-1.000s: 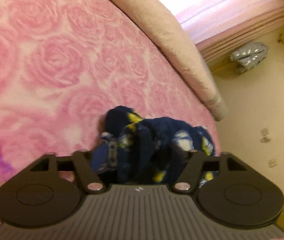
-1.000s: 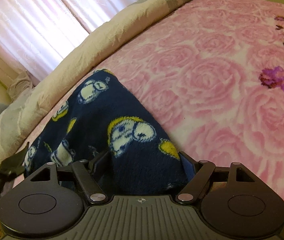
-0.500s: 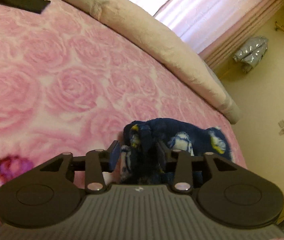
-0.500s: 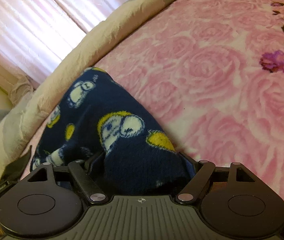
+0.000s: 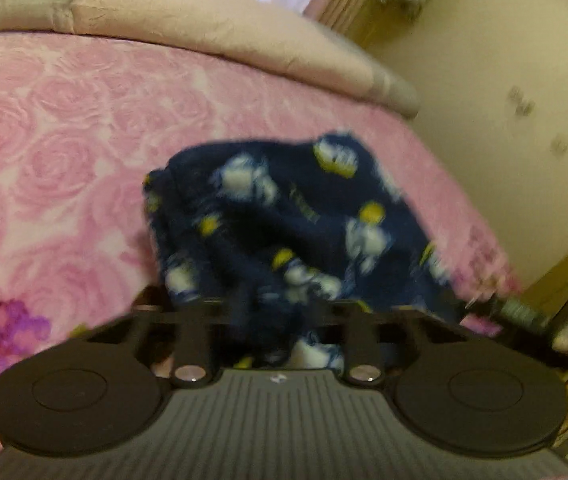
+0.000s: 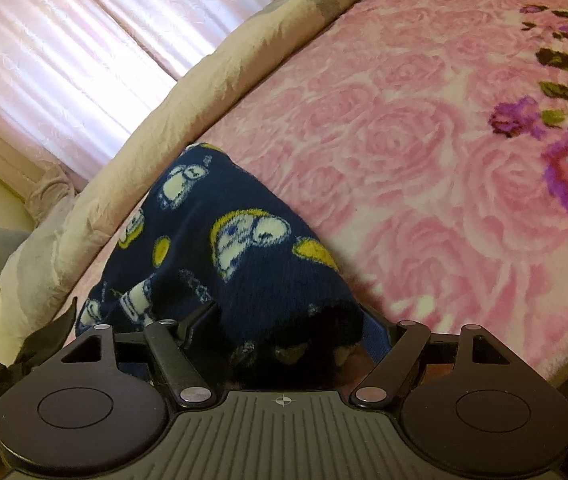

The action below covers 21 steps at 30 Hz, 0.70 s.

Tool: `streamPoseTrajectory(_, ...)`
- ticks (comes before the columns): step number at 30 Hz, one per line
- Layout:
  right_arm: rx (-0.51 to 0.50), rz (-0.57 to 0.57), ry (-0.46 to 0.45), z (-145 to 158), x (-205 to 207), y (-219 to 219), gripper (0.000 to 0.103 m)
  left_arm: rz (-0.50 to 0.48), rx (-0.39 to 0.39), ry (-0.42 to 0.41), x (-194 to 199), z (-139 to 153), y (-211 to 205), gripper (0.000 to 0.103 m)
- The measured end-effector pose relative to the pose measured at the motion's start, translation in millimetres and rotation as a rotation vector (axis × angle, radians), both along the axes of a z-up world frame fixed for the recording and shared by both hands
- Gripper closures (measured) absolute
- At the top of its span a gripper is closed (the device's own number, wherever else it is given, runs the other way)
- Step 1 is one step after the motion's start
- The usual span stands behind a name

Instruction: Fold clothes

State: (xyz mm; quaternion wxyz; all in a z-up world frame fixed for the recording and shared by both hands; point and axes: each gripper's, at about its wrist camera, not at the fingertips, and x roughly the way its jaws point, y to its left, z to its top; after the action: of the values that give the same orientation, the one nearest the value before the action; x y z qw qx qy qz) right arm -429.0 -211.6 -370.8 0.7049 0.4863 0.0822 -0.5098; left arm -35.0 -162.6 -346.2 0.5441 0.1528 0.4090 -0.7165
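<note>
The garment (image 5: 284, 216) is a dark blue fleece piece printed with white and yellow cartoon figures. It lies on the bed, on the pink rose-patterned blanket (image 5: 64, 152), near the corner where the blanket meets the rolled beige quilt (image 5: 204, 28) along the far edge. It is bunched rather than flat, with folds standing up in the middle.

The left gripper (image 5: 272, 320) is at the near edge of the garment. Its jaws are closing, drawn in close together, and a ridge of the blue fabric sits between them. This view is blurred, so the exact contact of the pads cannot be read, but the cloth is gathered tight at that point and rises from it.

The right gripper (image 6: 284, 332) is at another end of the same garment (image 6: 244, 248). Its jaws stand wide, and a thick roll of fabric fills the whole space between them, pressing against both fingers. The cloth runs from there away toward the quilt (image 6: 212, 80).

In the right wrist view, purple flowers with green leaves (image 6: 555, 112) are woven into the blanket (image 6: 403, 140) well apart from the garment. Pink curtains (image 6: 84, 40) hang beyond the quilt. The cream wall (image 5: 503, 60) stands past the bed corner in the left wrist view.
</note>
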Motion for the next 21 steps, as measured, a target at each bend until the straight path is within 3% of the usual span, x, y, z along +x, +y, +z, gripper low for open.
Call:
streamPoseTrajectory(2, 0.004, -0.003, -0.003, -1.8, -2.4, 0.8, 0.026, 0.013, -0.022, 0.002, 4.7, -5.9, 10.8, 0.097)
streamPoseTrajectory(5, 0.008, 0.002, 0.008, -4.5, -0.9, -0.5, 0.026, 0.080, -0.108, 0.101, 24.2, -7.8, 30.2, 0.098)
streamPoseTrajectory(8, 0.022, 0.008, 0.021, -11.7, 2.2, -3.6, 0.026, 0.170, -0.069, 0.146, 37.6, -25.7, 38.4, 0.098)
streamPoseTrajectory(11, 0.032, 0.010, 0.004, -15.5, 3.0, -2.5, 0.026, 0.188, -0.054, 0.096, 29.8, -34.3, 48.4, 0.094)
streamPoseTrajectory(14, -0.006, 0.018, 0.052, -6.6, 3.3, 4.2, 0.026, 0.177, -0.078, 0.009, 19.8, -15.4, 50.8, 0.092)
streamPoseTrajectory(18, -0.124, -0.009, 0.163, 18.5, 4.4, 20.6, 0.026, 0.171, -0.198, -0.091, 4.2, 22.2, 56.7, 0.090)
streamPoseTrajectory(21, -0.245, 0.009, 0.263, 34.5, 15.7, 33.0, 0.026, 0.137, -0.264, -0.076, -4.1, 34.8, 52.3, 0.088)
